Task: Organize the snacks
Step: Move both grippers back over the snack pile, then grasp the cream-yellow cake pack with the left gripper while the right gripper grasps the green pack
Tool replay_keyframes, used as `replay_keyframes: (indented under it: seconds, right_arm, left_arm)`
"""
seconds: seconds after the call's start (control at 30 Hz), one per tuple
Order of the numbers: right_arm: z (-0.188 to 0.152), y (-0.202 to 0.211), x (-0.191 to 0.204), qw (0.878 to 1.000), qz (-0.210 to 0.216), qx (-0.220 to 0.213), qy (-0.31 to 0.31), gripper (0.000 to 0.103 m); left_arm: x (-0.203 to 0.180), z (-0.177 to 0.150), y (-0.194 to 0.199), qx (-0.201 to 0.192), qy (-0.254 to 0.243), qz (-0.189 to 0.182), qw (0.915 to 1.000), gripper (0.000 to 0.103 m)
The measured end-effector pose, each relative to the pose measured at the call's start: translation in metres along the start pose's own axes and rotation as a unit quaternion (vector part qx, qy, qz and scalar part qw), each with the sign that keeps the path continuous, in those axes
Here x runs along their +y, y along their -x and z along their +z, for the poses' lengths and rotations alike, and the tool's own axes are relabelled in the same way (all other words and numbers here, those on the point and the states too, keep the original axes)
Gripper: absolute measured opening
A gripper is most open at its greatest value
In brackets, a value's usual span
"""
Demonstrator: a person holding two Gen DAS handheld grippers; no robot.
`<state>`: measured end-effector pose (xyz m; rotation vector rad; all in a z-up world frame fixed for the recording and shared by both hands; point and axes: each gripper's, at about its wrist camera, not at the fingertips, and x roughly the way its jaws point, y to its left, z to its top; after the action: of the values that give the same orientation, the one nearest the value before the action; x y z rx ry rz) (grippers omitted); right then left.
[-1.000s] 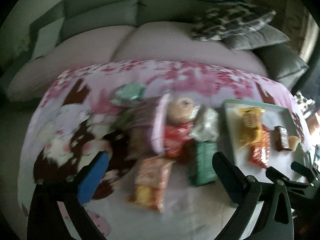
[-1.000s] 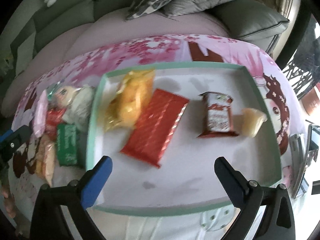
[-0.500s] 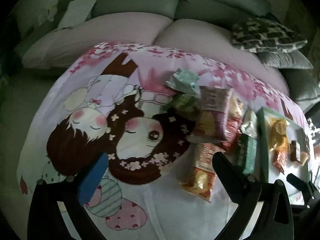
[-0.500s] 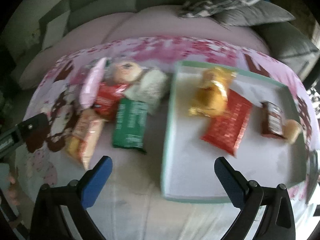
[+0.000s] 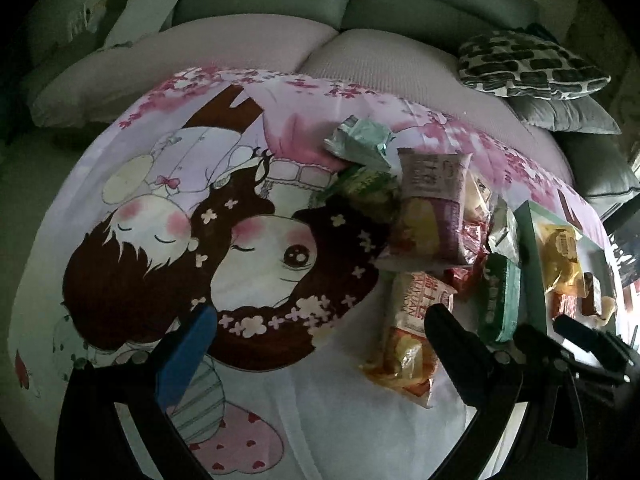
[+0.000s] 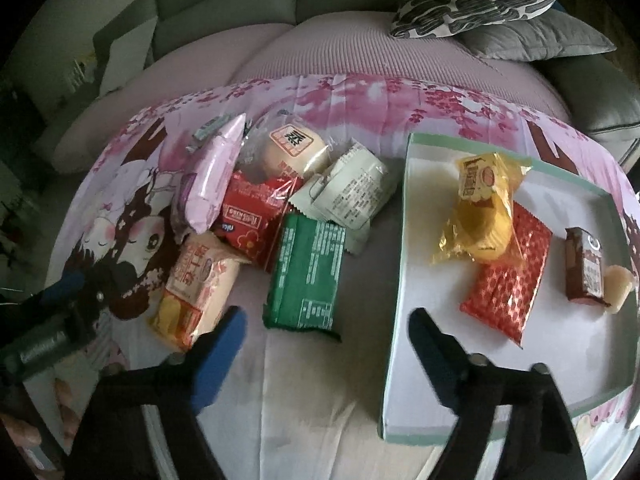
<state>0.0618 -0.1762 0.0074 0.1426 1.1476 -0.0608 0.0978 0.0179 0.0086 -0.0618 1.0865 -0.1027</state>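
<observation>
Green-rimmed tray (image 5: 534, 256) lies far right in the left view; left gripper (image 5: 320, 344) hangs open, empty, near the orange pack (image 5: 412, 332). Right view: right gripper (image 6: 324, 332) gapes over the green packet (image 6: 308, 276), probably the next pick for the tray (image 6: 398, 280).

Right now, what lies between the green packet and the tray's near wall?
Nothing but bare cloth. The right wrist view shows an open strip between the green packet and the tray; the two stay apart.

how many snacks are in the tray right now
4: a yellow packet at the tray's back, a red packet partly under it, a brown packet rightward, a pale jelly cup touching it.
</observation>
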Motion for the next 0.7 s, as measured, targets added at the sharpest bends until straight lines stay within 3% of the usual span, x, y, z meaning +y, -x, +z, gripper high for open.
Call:
replay_keyframes:
  seconds: [0.13,0.3,0.7]
  right_arm:
    - [0.009,-0.006,-0.001,1.000,0.014,0.003,-0.007,0.069]
    - [0.018,-0.011,0.003,0.999,0.034,0.011,-0.009,0.069]
    - [0.026,-0.037,-0.002,0.998,0.028,0.045,-0.023,0.065]
  left_arm:
    - [-0.008,-0.002,-0.002,0.005,-0.015,-0.010,0.9998,0.103]
    - [-0.021,-0.006,-0.010,0.021,-0.041,-0.018,0.9988,0.103]
    - [-0.044,-0.017,-0.032,0.061,-0.081,-0.017,0.9947,0.103]
